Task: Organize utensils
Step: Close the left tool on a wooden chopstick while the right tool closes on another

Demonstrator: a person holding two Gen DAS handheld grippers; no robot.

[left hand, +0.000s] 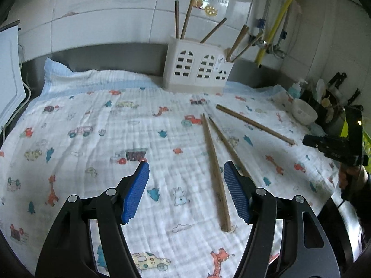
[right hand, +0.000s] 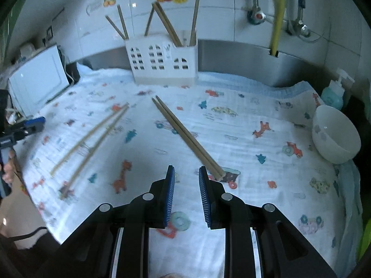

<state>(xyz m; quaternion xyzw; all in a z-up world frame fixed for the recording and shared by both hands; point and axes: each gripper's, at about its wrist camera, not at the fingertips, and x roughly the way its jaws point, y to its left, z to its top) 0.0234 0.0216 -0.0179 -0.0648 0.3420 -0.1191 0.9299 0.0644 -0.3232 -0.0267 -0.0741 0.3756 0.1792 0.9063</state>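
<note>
Both grippers empty above chopsticks on a printed cloth (left hand: 92,120).

The left gripper (left hand: 186,166) stands wide with one chopstick pair (left hand: 215,169) lying nearest; the right gripper (right hand: 184,170) is narrow with nothing between its pads, its own pair (right hand: 187,136) just right of them. Farther off, a white holder (right hand: 162,62), seemingly with several chopsticks upright, stands against the far wall.

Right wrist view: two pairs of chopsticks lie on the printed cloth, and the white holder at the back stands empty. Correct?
Not quite. The white holder is not empty: several chopsticks stand in it, as the right wrist view shows. Two pairs do lie on the printed cloth.
</note>
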